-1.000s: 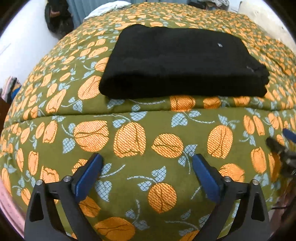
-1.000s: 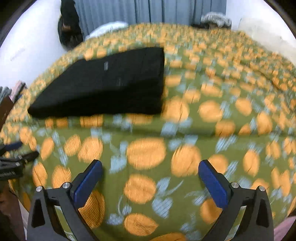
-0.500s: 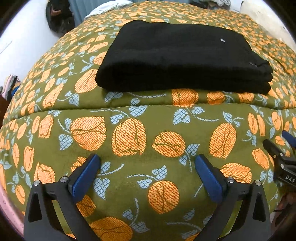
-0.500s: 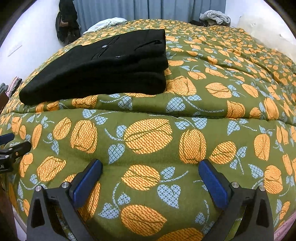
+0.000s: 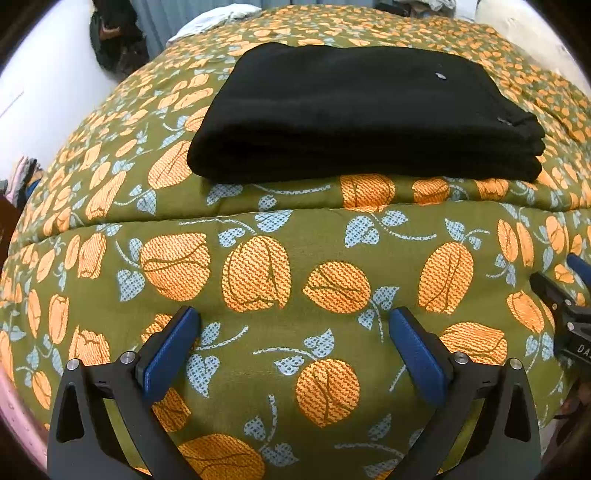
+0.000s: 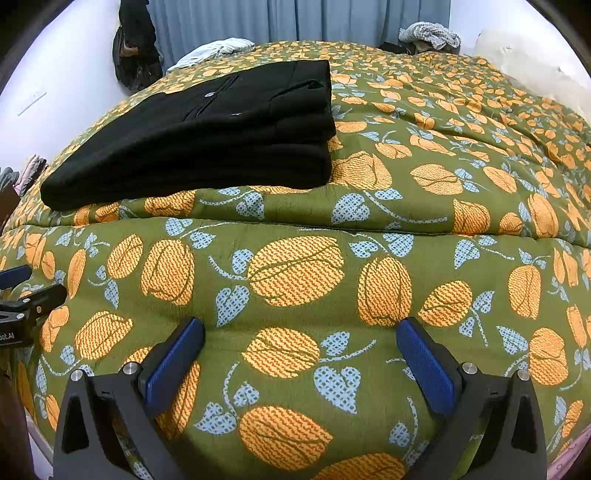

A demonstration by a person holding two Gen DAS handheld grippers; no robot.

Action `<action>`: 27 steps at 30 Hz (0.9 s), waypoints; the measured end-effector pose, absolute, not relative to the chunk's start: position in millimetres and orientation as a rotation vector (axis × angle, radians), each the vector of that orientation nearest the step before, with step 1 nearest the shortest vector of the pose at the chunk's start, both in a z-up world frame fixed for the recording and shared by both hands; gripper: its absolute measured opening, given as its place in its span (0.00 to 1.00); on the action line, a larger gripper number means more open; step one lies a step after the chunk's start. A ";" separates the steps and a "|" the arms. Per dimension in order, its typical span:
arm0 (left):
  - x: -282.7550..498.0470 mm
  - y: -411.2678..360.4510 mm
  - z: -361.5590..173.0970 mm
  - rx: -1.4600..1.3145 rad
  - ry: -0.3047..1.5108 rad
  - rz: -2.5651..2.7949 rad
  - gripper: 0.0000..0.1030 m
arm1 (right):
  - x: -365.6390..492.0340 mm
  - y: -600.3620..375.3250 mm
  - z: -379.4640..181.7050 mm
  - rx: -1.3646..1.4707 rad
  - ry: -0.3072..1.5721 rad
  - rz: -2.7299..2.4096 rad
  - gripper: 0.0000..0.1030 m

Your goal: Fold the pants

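The black pants [image 5: 354, 114] lie folded into a thick rectangle on the bed, near its front edge; they also show in the right wrist view [image 6: 207, 136], at the upper left. My left gripper [image 5: 293, 347] is open and empty, in front of and below the pants, over the bedspread's front drop. My right gripper [image 6: 299, 358] is open and empty, to the right of the pants and short of them. Each gripper shows at the edge of the other's view: the right one [image 5: 569, 306] and the left one [image 6: 22, 295].
The bed is covered by an olive bedspread [image 6: 443, 155] with orange flowers. A white cloth [image 6: 218, 48] and a grey garment [image 6: 428, 35] lie at the far end. A dark bag [image 6: 133, 48] hangs by the curtain. A pillow [image 6: 524, 62] lies far right.
Both grippers have drawn slightly nearer the bed and steadied; the right view is no longer blurred. The pants have not moved. Both grippers stay open.
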State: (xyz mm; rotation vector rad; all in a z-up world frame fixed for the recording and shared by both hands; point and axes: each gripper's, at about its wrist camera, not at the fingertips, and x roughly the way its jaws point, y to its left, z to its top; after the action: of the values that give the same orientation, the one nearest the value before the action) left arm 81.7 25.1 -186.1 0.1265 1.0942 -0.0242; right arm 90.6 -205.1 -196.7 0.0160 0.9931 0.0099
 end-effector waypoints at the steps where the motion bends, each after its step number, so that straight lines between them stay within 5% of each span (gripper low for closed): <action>1: 81.3 24.5 -186.0 0.129 1.092 -0.023 1.00 | 90.2 -205.5 -197.0 0.018 0.991 0.011 1.00; 19: 77.1 30.4 -170.8 0.124 1.063 -0.053 1.00 | 95.9 -216.1 -189.3 0.093 1.033 0.034 1.00; 27: 70.1 43.1 -50.8 0.144 0.861 -0.091 1.00 | 95.9 -218.8 -96.3 0.060 1.011 0.020 1.00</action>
State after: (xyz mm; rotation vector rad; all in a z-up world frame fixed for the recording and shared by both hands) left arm 70.1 43.1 -50.8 0.1437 0.8610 -0.0914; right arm 95.9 -218.8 -96.3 0.0596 1.0114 0.0197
